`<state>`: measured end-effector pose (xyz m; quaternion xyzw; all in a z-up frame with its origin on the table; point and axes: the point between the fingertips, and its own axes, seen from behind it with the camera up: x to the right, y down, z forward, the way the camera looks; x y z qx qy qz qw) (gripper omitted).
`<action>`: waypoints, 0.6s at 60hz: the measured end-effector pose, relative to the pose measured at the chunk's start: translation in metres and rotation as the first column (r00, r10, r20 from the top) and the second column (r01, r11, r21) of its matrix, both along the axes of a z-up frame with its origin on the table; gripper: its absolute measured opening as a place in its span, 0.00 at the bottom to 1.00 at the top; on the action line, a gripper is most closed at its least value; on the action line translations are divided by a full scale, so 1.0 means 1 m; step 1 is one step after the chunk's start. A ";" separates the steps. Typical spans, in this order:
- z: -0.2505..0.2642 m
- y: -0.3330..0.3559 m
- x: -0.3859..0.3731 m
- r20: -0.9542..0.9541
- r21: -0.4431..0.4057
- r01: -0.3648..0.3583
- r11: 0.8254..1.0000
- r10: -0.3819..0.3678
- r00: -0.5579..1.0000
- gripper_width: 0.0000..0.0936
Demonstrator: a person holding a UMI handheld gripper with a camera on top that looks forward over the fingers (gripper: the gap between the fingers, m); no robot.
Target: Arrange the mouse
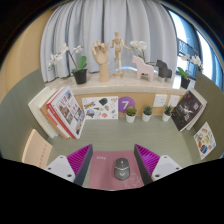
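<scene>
A dark grey mouse (pixel 121 168) lies on a pink mouse mat (pixel 102 166) on the desk. My gripper (pixel 113 160) hangs over the mat with its fingers wide apart, the magenta pads (pixel 78 158) flanking the mouse with a clear gap on each side. The mouse rests on the mat by itself, a little right of the middle between the fingers and close to their tips. The mat's near edge is hidden below the fingers.
Beyond the mat runs a low shelf with cards, a purple tile (pixel 126 103) and small potted plants (pixel 130 115). Books and magazines (pixel 63 112) lean at the left, a dark frame (pixel 186 110) at the right. A wooden hand model (pixel 101 58) and orchids (pixel 79 66) stand behind.
</scene>
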<state>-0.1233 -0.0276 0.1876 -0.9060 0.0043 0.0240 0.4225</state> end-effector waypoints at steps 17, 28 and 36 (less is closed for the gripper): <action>0.068 -0.029 -0.030 0.009 0.078 -0.046 0.996 0.045 0.999 0.89; 0.075 -0.041 -0.035 0.011 0.081 -0.050 0.995 0.050 0.999 0.88; 0.077 -0.050 -0.042 0.007 0.080 -0.059 0.995 0.058 0.998 0.88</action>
